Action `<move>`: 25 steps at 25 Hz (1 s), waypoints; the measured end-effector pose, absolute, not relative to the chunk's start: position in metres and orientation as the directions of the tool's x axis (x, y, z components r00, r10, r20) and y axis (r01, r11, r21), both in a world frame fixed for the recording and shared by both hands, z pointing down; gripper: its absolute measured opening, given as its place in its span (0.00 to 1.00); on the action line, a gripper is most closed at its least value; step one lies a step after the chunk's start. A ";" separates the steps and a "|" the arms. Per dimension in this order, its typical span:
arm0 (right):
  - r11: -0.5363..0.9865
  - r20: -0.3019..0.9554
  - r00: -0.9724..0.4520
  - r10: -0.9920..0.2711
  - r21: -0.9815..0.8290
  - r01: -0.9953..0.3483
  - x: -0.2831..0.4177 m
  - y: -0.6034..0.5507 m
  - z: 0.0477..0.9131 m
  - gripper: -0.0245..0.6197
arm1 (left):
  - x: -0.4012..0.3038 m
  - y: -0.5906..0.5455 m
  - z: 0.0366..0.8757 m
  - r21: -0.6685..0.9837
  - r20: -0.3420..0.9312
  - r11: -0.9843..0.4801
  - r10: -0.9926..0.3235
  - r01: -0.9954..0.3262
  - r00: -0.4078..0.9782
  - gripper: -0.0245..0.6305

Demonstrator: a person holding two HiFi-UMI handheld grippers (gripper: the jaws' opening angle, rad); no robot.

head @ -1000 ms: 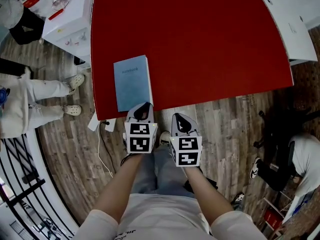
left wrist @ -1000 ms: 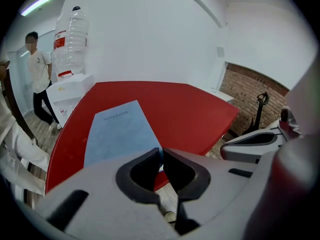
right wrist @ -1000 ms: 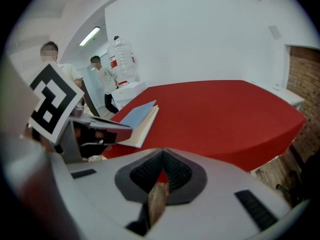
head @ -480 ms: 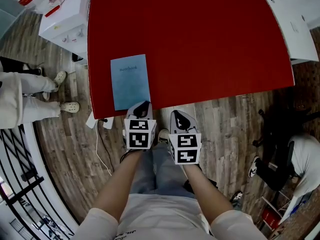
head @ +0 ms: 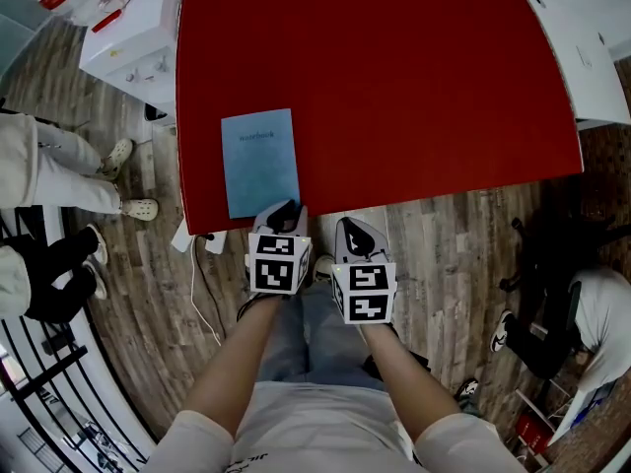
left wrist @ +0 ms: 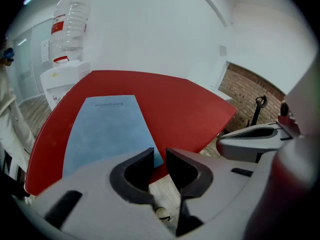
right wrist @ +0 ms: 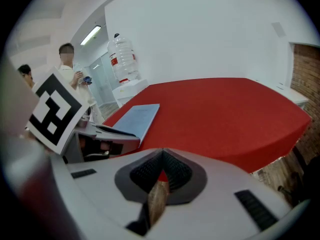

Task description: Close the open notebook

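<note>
The left gripper (head: 286,210) has its jaws opening. In the left gripper view (left wrist: 160,156) a narrow gap shows between the dark pads, with nothing in it but the table's edge and the floor behind. Its tips sit just beside the near right corner of the notebook (head: 260,162); whether they touch it cannot be told. The right gripper (head: 357,233), at 3 o'clock from the left one and close beside it, has its jaws together at the tips and holds nothing, as the right gripper view (right wrist: 161,156) shows. It hangs over the wooden floor (head: 463,254), just off the table's near edge.

The notebook is at 11 o'clock from the left gripper. It lies flat and closed, its pale blue cover up, with a short printed word near the far end (left wrist: 107,129). It rests on the red table (head: 394,87), at about 8 o'clock on the tabletop, close to the near left corner, its long sides running away from the person. From the right gripper it shows at 10 o'clock (right wrist: 134,118).

Farther out, at 11 o'clock, a white cabinet (head: 133,28) stands beside the table, with a large water bottle (left wrist: 70,24) on it. People (head: 39,166) stand on the floor at 9 o'clock. A white cable (head: 202,304) trails on the boards at 8 o'clock from the left gripper.
</note>
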State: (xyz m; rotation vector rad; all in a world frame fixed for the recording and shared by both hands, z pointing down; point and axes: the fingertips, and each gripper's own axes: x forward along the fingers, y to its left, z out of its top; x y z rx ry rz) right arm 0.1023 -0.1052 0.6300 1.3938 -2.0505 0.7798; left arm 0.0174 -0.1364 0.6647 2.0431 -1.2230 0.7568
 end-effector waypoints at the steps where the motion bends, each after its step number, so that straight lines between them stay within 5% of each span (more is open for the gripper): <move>1: 0.299 0.705 -0.323 -0.631 -0.162 -0.940 0.102 -0.106 0.629 0.05 | 0.019 -0.136 0.664 0.235 0.739 -0.369 -0.534 -0.899 0.412 0.15; 20: 0.307 0.697 -0.318 -0.643 -0.146 -0.940 0.100 -0.109 0.616 0.05 | 0.010 -0.139 0.652 0.234 0.726 -0.347 -0.559 -0.908 0.401 0.19; 25: 0.322 0.689 -0.321 -0.650 -0.132 -0.937 0.100 -0.105 0.602 0.05 | -0.001 -0.133 0.633 0.182 0.726 -0.352 -0.581 -0.918 0.367 0.05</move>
